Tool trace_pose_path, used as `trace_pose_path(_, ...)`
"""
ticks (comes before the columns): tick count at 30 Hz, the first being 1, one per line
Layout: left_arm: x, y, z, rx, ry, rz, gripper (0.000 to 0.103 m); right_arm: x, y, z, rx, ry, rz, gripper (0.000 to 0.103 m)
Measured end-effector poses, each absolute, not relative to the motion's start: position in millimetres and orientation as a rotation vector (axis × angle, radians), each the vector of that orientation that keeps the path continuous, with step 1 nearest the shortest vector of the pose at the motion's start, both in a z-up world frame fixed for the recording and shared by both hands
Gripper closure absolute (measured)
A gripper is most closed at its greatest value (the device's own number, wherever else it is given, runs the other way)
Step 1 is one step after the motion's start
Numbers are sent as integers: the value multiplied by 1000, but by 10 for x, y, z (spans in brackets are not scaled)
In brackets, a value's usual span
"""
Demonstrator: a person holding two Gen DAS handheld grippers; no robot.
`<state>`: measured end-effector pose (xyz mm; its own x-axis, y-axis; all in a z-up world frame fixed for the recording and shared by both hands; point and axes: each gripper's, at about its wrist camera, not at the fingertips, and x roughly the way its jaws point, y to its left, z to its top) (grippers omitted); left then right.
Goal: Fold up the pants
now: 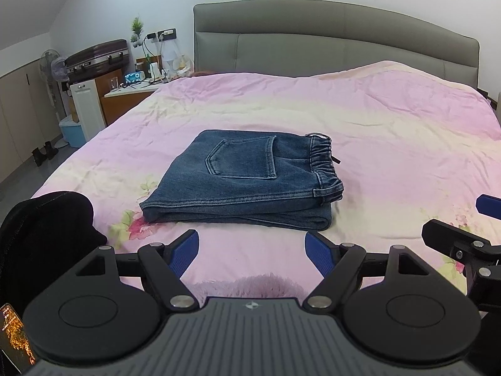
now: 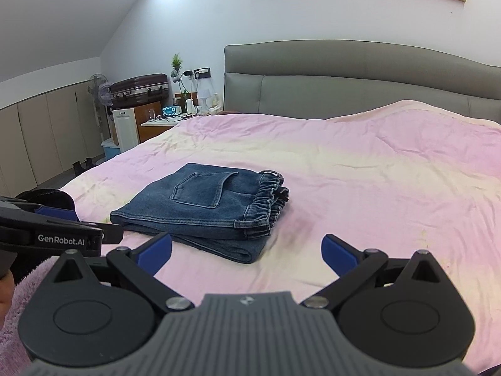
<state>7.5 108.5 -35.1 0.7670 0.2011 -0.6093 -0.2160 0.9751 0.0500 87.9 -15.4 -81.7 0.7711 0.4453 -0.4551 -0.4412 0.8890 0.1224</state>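
Observation:
Blue denim pants (image 1: pixel 241 181) lie folded into a compact stack on the pink bed cover (image 1: pixel 375 131), back pocket up and elastic waistband to the right. In the right wrist view the same pants (image 2: pixel 203 206) sit left of centre. My left gripper (image 1: pixel 252 250) is open, just short of the stack's near edge, with nothing between its blue pads. My right gripper (image 2: pixel 247 250) is also open and empty, near the stack's front right corner. The left gripper's side (image 2: pixel 59 235) shows at the left of the right wrist view, and the right gripper's finger (image 1: pixel 451 241) at the right of the left wrist view.
A grey padded headboard (image 1: pixel 328 40) backs the bed. At the left are a bedside table (image 1: pixel 131 92) with cables and small items, a suitcase (image 1: pixel 97 58) on a cabinet, a fan (image 1: pixel 51 65) and a blue bin (image 1: pixel 73 131). A dark garment (image 1: pixel 43 228) lies at the bed's near left.

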Motion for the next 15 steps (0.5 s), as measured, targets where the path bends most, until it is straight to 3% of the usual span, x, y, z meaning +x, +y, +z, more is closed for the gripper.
trace_pose_path(15, 62, 1050, -298, -4, 654, 218, 13, 846, -168, -792, 9, 486, 493, 5)
